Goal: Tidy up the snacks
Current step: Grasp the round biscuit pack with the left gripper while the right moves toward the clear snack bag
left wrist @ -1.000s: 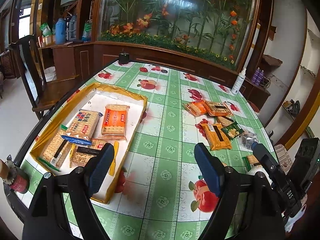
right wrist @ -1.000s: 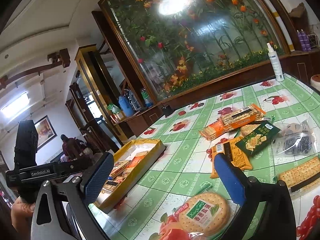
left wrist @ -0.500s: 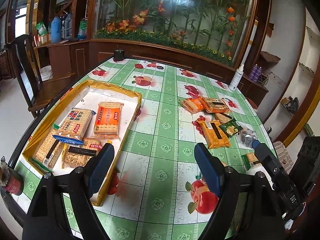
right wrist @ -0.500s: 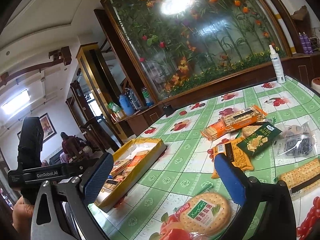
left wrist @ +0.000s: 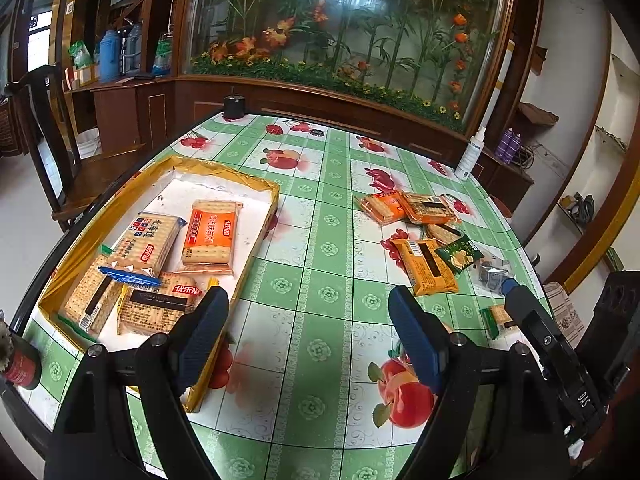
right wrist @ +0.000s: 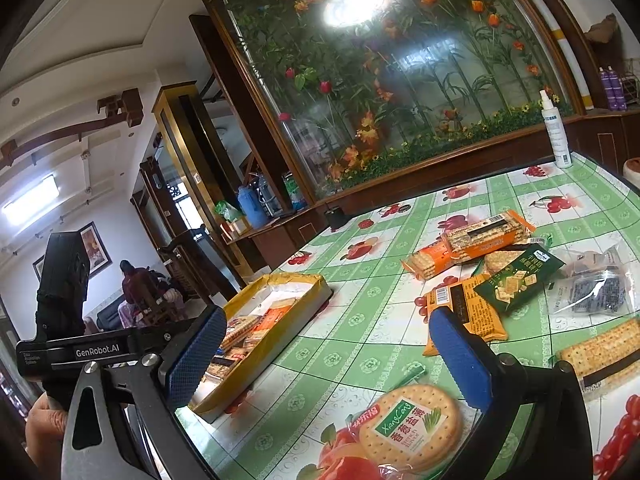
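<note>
A yellow tray (left wrist: 68, 258) on the table's left holds several cracker packs, among them an orange one (left wrist: 209, 236); the tray also shows in the right wrist view (right wrist: 276, 344). Loose snack packs lie on the right: an orange pack (left wrist: 425, 266), a dark green pack (left wrist: 459, 254) and two orange packs (left wrist: 406, 208) behind. My left gripper (left wrist: 308, 330) is open and empty above the table near the tray's front corner. My right gripper (right wrist: 324, 356) is open and empty, above a round cracker pack (right wrist: 410, 426).
A white spray bottle (left wrist: 472, 154) stands at the table's far right edge, a small black cup (left wrist: 234, 106) at the far edge. A wooden chair (left wrist: 60, 152) stands left of the table. A clear bag (right wrist: 596, 288) and a long cracker pack (right wrist: 600, 354) lie at the right.
My left gripper has drawn back and risen a little, so the tray and snacks look smaller. The right gripper has barely shifted. Both stay open.
</note>
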Demonstrator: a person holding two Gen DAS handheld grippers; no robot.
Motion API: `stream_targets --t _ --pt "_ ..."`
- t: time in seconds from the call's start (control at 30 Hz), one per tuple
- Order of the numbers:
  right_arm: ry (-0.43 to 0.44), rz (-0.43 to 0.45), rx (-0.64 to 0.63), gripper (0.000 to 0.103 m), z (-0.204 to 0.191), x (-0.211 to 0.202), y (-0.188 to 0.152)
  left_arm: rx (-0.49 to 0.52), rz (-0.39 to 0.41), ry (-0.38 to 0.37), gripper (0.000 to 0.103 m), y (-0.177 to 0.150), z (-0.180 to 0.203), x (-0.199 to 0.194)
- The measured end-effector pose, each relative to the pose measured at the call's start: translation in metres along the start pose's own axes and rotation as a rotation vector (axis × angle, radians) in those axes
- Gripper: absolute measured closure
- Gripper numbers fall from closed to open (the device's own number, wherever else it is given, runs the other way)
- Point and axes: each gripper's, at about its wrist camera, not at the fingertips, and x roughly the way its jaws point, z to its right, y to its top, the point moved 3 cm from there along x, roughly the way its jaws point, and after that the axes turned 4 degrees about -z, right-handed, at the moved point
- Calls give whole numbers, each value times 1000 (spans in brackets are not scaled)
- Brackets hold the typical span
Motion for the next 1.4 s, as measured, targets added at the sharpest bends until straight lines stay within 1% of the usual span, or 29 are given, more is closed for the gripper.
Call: stream_targets --t 0.17,0.23,0.4,0.47,0.57,0.63,0.73,0.9,0.97,1.2,1.4 --pt "21 11 22 1 4 -4 2 5 -4 3 20 -2 -1 -2" --pt "11 23 33 1 9 -13 5 16 -1 0 20 -2 2 -3" --pt "-82 25 28 1 32 -41 14 63 -33 -18 21 -5 19 11" --pt "-133 4 25 0 45 -52 16 104 -62 -36 21 -8 35 21" --pt "-203 -17 21 0 61 -65 15 200 -102 -64 21 -19 65 36" --pt "-234 -25 24 0 71 -75 15 252 -140 -90 21 -28 84 46" --pt "-277 -19 37 0 85 -89 15 292 -172 -113 21 -39 104 55" --pt "-308 -5 65 0 100 -106 15 354 -195 -153 21 -47 124 63" --pt "-313 -8 73 0 102 -108 16 375 -203 -170 21 -50 130 66" --pt "-331 -33 72 0 106 -103 17 443 -210 -161 21 -56 144 72" --pt "-352 -68 64 0 106 -92 18 469 -228 -162 21 -59 145 79"
